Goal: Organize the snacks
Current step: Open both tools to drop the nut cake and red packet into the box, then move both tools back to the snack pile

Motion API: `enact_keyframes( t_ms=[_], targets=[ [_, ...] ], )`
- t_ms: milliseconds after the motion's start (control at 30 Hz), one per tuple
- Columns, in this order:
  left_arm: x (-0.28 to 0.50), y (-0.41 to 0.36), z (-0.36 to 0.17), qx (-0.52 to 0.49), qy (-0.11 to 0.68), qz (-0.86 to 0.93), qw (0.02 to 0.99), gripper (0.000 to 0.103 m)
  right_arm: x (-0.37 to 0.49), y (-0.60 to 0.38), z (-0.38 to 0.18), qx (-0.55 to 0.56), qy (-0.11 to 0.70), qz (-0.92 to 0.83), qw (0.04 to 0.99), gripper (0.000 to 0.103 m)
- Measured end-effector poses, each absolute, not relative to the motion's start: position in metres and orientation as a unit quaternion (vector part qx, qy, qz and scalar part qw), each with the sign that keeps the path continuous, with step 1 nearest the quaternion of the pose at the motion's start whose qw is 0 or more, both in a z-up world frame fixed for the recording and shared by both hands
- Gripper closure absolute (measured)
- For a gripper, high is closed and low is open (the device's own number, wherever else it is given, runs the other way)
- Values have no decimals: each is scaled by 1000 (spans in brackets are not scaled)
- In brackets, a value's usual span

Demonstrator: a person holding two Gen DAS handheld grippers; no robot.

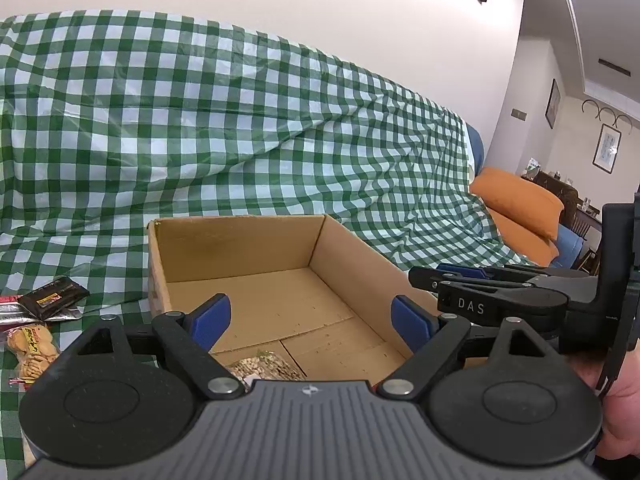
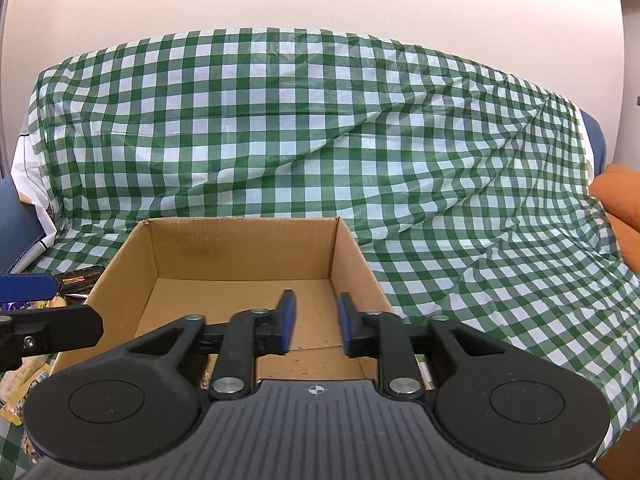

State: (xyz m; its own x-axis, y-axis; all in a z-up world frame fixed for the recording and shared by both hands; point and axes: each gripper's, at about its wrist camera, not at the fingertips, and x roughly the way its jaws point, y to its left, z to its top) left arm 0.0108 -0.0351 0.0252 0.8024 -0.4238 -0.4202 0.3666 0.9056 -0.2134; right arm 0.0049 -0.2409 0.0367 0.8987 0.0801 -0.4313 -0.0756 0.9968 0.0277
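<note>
An open cardboard box (image 1: 256,240) sits on a green checked cloth; it also shows in the right wrist view (image 2: 240,248). My left gripper (image 1: 310,322) is open and empty over the box's near end. A clear snack packet (image 1: 264,366) lies on the box floor just below it. My right gripper (image 2: 316,326) hangs over the box with its jaws partly apart and nothing between them; it also shows in the left wrist view (image 1: 448,284). Loose snacks lie left of the box: a dark packet (image 1: 54,298) and a biscuit pack (image 1: 32,350).
The checked cloth (image 1: 240,120) drapes a sofa back behind the box. An orange cushion (image 1: 520,200) lies at the right. More snack packets (image 2: 76,280) lie left of the box in the right wrist view. A hand (image 1: 616,400) holds the right gripper.
</note>
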Motion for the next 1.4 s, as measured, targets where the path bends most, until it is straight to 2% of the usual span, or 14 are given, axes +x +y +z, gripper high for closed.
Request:
enact_keyframes(
  t_ms=[100, 200, 367, 467, 700, 767, 833, 933, 1000, 1100, 1400],
  targets=[
    [11, -31, 26, -62, 233, -207, 948, 13, 5, -240, 38, 10, 220, 41, 975, 69],
    [11, -25, 27, -60, 234, -204, 949, 25, 6, -239, 39, 22, 221, 44, 974, 67],
    [7, -11, 28, -54, 239, -198, 949, 64, 6, -227, 41, 28, 221, 55, 973, 66],
    [6, 0, 29, -55, 244, -189, 950, 76, 4, -215, 43, 24, 218, 64, 974, 66],
    [20, 42, 39, -64, 283, -173, 941, 77, -1, -184, 48, 30, 207, 91, 974, 67],
    [36, 59, 44, -44, 315, -163, 934, 77, -3, -175, 50, 39, 203, 105, 973, 72],
    [43, 82, 49, -33, 319, -134, 938, 77, -7, -163, 53, 44, 196, 123, 972, 74],
    [45, 134, 39, -105, 320, -113, 935, 77, -13, -144, 56, 38, 185, 150, 970, 74],
    [49, 164, 19, -174, 369, -79, 910, 77, -16, -131, 56, 27, 183, 166, 969, 74],
    [53, 196, 8, -248, 389, -49, 886, 78, -19, -112, 55, 14, 182, 191, 964, 74],
    [73, 219, -26, -287, 480, 7, 829, 77, -22, -66, 52, -5, 190, 246, 950, 75]
  ],
)
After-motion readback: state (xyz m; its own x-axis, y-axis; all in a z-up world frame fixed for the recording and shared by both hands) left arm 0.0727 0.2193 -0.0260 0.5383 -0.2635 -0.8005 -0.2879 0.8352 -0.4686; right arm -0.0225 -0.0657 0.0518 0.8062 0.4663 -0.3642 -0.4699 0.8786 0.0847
